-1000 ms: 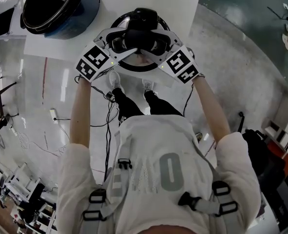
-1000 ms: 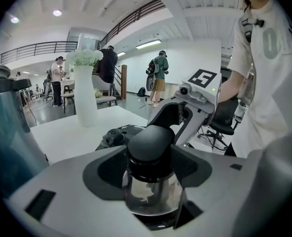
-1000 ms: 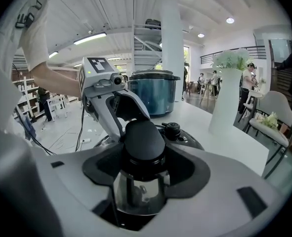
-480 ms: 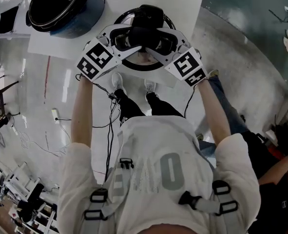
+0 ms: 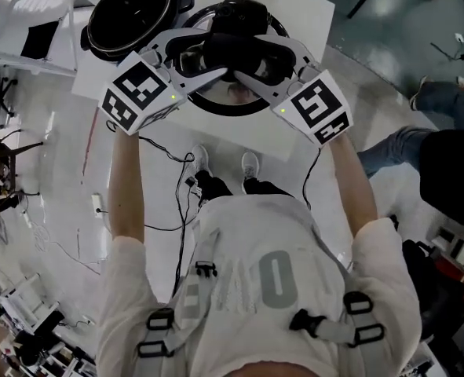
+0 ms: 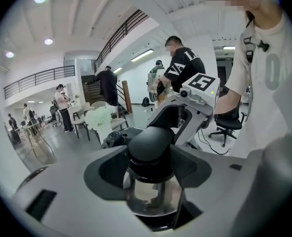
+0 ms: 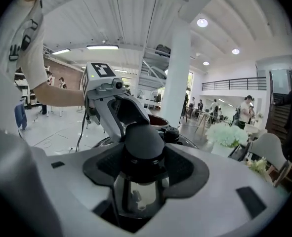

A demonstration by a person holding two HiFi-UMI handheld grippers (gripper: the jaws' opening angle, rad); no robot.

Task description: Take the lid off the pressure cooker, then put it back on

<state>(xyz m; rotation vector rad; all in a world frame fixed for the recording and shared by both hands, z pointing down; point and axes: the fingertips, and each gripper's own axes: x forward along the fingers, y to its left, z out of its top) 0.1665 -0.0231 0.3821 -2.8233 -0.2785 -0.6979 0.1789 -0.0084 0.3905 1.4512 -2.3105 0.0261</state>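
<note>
Overhead, the left gripper (image 5: 204, 57) and right gripper (image 5: 263, 61) meet on the black knob (image 5: 232, 49) of the pressure cooker lid (image 5: 216, 104), which is held above the white table (image 5: 310, 10) just beside the open pot (image 5: 129, 14). In the left gripper view, its jaws pinch the knob from both sides. In the right gripper view, its jaws likewise clamp the same knob.

Lifted the lid (image 5: 235, 104) up from low over the front edge of the tabletop (image 5: 310, 14), with the left claw (image 5: 202, 53) and right claw (image 5: 257, 57) risen along with it on the knob (image 5: 228, 49), all larger in the head view. Drawn close beside the open cooker pot (image 5: 129, 18) near the tabletop's left edge. Joined by a bystander (image 5: 396, 148) in jeans on the floor (image 5: 67, 195) beyond the right edge.
</note>
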